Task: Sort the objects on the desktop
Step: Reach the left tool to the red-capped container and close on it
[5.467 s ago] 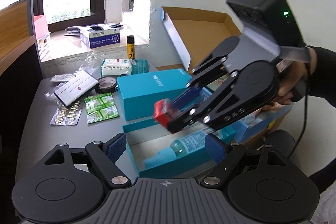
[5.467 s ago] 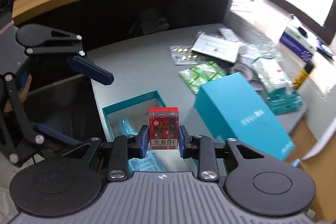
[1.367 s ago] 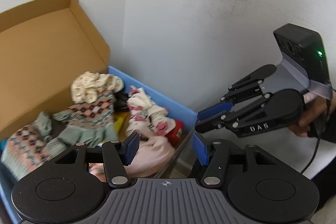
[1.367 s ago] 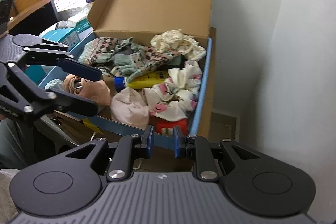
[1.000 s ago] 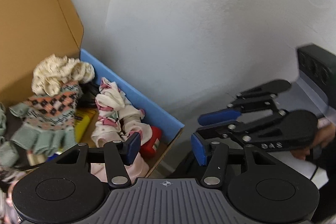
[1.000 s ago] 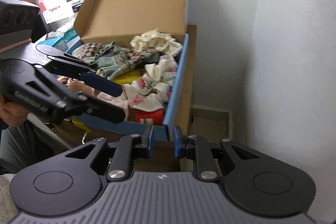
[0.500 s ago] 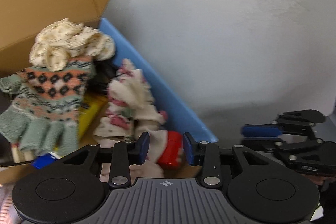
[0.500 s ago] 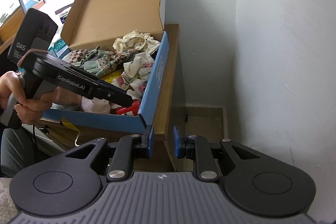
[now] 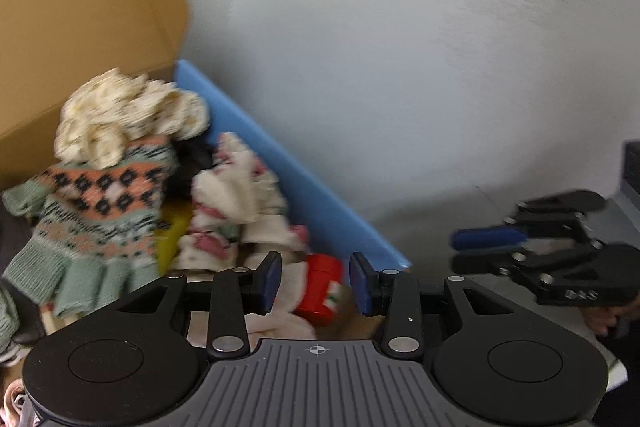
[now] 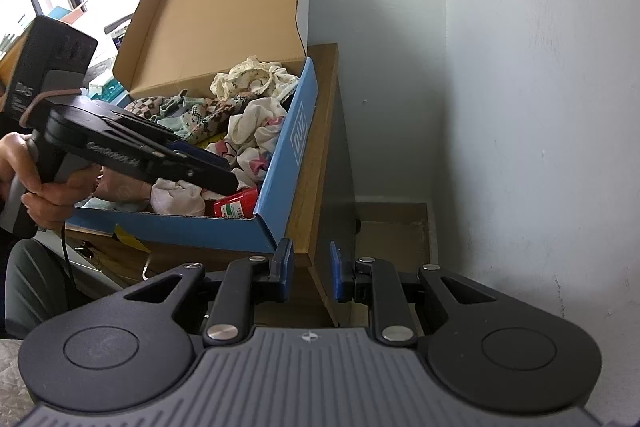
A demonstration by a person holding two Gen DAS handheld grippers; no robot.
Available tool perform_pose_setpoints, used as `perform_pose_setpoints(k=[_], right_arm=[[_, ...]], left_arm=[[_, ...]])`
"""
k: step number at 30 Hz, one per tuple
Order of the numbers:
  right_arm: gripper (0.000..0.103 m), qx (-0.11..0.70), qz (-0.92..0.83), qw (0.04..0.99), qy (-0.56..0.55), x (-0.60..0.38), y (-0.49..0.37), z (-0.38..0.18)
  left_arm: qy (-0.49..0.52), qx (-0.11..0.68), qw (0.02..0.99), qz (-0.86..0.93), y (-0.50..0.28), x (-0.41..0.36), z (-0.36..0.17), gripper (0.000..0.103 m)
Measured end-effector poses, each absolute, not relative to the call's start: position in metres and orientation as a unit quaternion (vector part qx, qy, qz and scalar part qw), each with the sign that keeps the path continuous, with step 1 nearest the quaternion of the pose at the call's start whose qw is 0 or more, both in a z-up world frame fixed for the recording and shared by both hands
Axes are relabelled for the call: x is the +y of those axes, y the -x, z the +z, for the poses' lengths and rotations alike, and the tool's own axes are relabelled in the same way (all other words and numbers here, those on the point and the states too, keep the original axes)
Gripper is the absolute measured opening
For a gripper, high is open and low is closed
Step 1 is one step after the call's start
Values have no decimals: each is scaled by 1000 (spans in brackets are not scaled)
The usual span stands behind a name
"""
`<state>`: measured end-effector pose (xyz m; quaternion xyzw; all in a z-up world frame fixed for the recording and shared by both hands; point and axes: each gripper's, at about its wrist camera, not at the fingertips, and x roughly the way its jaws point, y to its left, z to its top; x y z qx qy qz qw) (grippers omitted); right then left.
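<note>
- The left gripper (image 9: 314, 283) reaches over the near corner of the blue box (image 10: 294, 131), its jaws apart with a gap between the blue pads (image 9: 270, 277).
- Right in that gap, in the left wrist view, sits the red box (image 9: 320, 285), lying tilted on pale fabric; whether the pads touch it is not clear, as the picture is blurred.
- From the right wrist view the red box (image 10: 236, 205) lies in the box's near right corner, close against the blue wall, with the left gripper's (image 10: 224, 177) dark fingers stretched just above it.
- A hand (image 10: 44, 179) grips the left gripper's handle at the left edge.
- The right gripper (image 10: 311, 269) hangs outside the blue box, below its near corner, jaws slightly apart and nothing between them.
- In the left wrist view the right gripper (image 9: 490, 247) shows at the far right, well apart from the red box, in front of the white wall (image 9: 400, 67).
- The blue box is packed with soft things: a patterned knit glove (image 9: 92, 211), a cream lace bundle (image 9: 124, 115) and white socks with pink marks (image 9: 236, 195).
- Its brown cardboard lid (image 10: 224, 23) stands open, tilted back.
- The blue box rests on a wooden shelf (image 10: 316, 163) in the corner of the room.
</note>
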<state>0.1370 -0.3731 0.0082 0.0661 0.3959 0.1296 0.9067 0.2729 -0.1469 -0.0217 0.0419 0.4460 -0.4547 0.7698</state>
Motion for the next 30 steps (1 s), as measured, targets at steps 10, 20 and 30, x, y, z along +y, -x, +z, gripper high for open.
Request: perform_pose_setpoints(k=[10,20,30], right_arm=[[23,396,127,906,-73,-378,-134,5],[23,396,127,906,-79,-381,-134,3],[23,395,126,907,-79,-381,-130,5]], left_arm=[[-67,487,740,-459,-277,-159,-37,40],[-108,493,737,-449,-281,-168,-39,40],[-167,466,754,-431,-260,-179,-33,37]])
